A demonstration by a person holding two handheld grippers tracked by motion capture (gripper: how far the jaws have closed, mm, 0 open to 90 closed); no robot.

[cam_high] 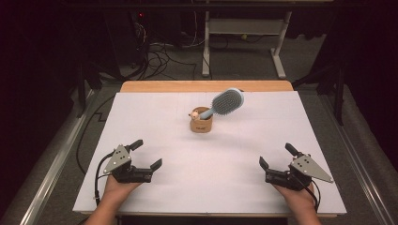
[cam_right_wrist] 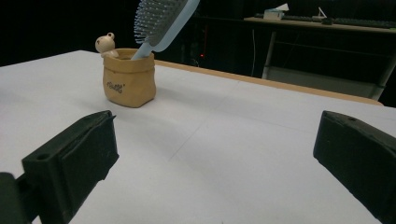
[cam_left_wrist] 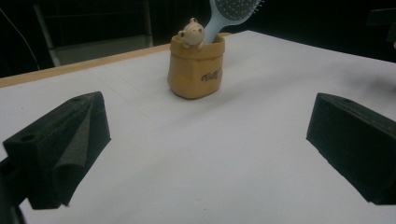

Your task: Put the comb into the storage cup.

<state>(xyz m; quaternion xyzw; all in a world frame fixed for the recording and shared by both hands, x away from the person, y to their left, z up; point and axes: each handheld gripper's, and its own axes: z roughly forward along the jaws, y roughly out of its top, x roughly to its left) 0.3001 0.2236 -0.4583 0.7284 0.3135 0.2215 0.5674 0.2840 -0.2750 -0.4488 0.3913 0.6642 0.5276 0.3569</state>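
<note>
White table (cam_high: pixel 164 187) — a tan pouch-shaped holder (cam_high: pixel 201 121) stands on it.

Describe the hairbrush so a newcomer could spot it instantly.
On the white table top, toward the far middle, stands a small tan pouch-shaped holder. The hairbrush sticks out of it handle-down, leaning right: pale blue, with an oval bristled head, beside the holder's tiny animal figure.

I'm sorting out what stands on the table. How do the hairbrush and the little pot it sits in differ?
The hairbrush is pale blue; the pot is tan with a small figure on its rim. The hairbrush leans, with its bristled head overhanging the rim; the pot stands upright on the white table. The hairbrush is long and slim, the pot short and squat. Both are apart from the left gripper and right gripper.
</note>
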